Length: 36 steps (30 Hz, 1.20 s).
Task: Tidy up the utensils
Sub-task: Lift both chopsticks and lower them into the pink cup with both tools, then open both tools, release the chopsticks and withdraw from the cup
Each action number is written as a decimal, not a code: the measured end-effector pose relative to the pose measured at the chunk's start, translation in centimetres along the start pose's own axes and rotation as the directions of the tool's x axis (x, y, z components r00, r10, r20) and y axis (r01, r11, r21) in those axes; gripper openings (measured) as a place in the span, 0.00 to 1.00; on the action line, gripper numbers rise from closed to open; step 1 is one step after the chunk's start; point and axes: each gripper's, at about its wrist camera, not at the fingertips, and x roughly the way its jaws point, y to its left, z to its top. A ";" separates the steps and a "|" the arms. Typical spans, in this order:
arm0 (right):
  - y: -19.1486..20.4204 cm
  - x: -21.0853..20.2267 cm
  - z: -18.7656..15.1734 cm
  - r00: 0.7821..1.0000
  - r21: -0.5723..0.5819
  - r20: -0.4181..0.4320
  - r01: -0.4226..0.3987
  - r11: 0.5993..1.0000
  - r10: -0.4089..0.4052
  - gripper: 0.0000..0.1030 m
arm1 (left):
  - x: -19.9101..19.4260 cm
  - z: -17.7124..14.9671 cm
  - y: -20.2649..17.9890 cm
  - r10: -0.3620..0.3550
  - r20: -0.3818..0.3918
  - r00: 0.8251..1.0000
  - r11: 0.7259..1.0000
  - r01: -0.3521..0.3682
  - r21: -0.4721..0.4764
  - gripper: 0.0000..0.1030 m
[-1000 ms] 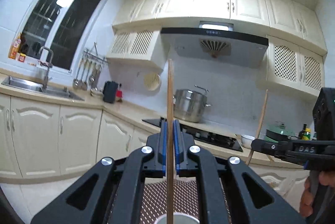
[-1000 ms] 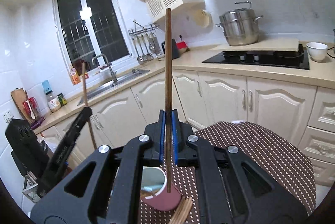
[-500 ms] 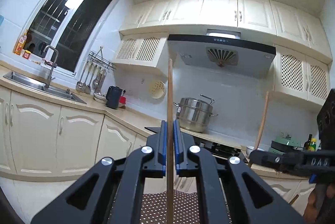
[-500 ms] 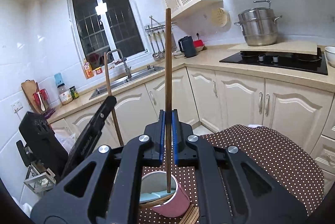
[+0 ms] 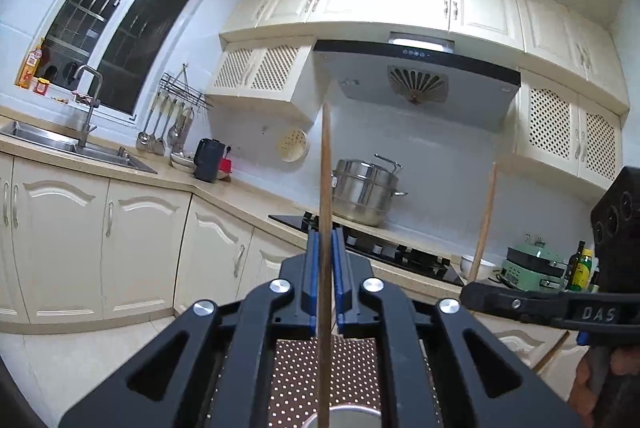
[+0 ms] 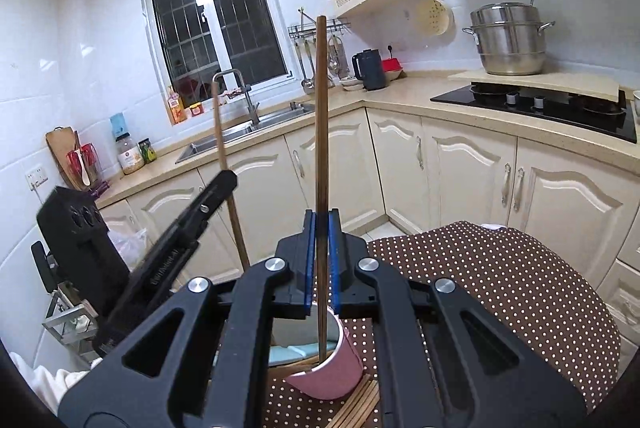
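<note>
In the left wrist view my left gripper (image 5: 325,240) is shut on a wooden chopstick (image 5: 325,167) that stands upright; its lower end hangs by the cup rim (image 5: 352,412) at the bottom edge. In the right wrist view my right gripper (image 6: 321,224) is shut on a darker chopstick (image 6: 321,107), also upright, whose lower tip sits inside the mouth of a pink cup (image 6: 334,374). The cup leans on the dotted cloth. Each gripper shows in the other's view: the right gripper (image 5: 467,294) with its chopstick (image 5: 485,220), the left gripper (image 6: 228,180) with its chopstick (image 6: 221,131).
A round table (image 6: 500,288) under a brown polka-dot cloth carries the cup. Several loose chopsticks (image 6: 358,408) lie at the cup's base. Cream cabinets, a sink (image 6: 240,131), a hob (image 6: 540,105) and a steel pot (image 6: 508,39) ring the room. A hand (image 5: 588,388) grips the right tool.
Both grippers have sunk a little with their chopsticks. The right chopstick's tip now sits inside the pink cup's mouth, and the left gripper has drawn closer to it.
</note>
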 end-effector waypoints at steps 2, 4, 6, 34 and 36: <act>-0.1 -0.1 -0.3 1.000 0.006 -0.002 0.008 1.000 -0.008 0.07 | -0.2 0.2 0.0 -0.008 -0.027 1.000 1.000 0.008 0.011 0.16; -0.1 -0.1 -0.5 1.000 0.013 -0.006 0.012 1.000 -0.012 0.07 | -0.7 0.2 -0.1 -0.001 -0.029 1.000 1.000 0.001 0.025 0.29; 0.0 -0.1 -0.7 1.000 0.019 -0.012 0.018 1.000 -0.018 0.07 | -1.2 0.2 -0.2 -0.006 -0.035 0.999 1.000 0.007 0.028 0.31; 2.8 -1.6 -2.8 0.992 0.047 -0.052 0.113 0.992 -0.111 0.08 | -7.4 2.9 -2.8 0.107 -0.198 0.974 0.985 -0.076 0.157 0.68; 3.2 -1.8 -2.8 0.991 0.045 -0.054 0.122 0.992 -0.120 0.08 | -7.9 3.1 -2.9 0.110 -0.202 0.973 0.984 -0.078 0.158 0.68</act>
